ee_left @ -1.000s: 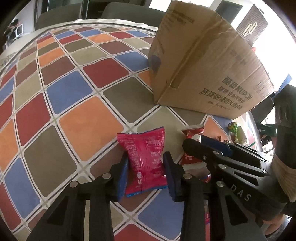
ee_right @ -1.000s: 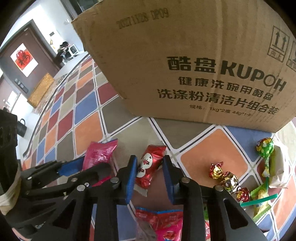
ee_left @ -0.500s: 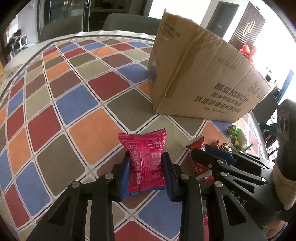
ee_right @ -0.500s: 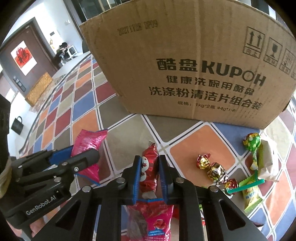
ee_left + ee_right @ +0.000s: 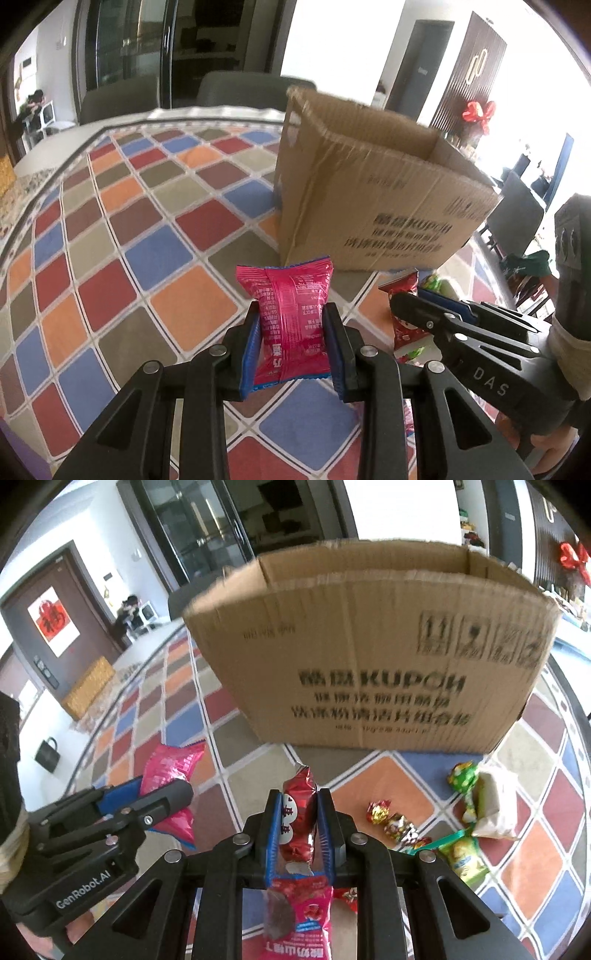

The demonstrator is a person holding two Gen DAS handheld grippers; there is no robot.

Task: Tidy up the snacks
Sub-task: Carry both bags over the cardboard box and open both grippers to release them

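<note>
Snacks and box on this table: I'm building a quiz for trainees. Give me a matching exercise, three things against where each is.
Things:
1. pink packet
2. red candy
3. cardboard box

Places:
A. standing open on the tablecloth
B. between the left gripper's fingers
C. between the right gripper's fingers

Pairs: 1-B, 2-C, 3-A

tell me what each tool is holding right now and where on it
The left tool pinches the pink snack packet by the side edges of its lower half. The right tool grips the red snack packet across its middle.
</note>
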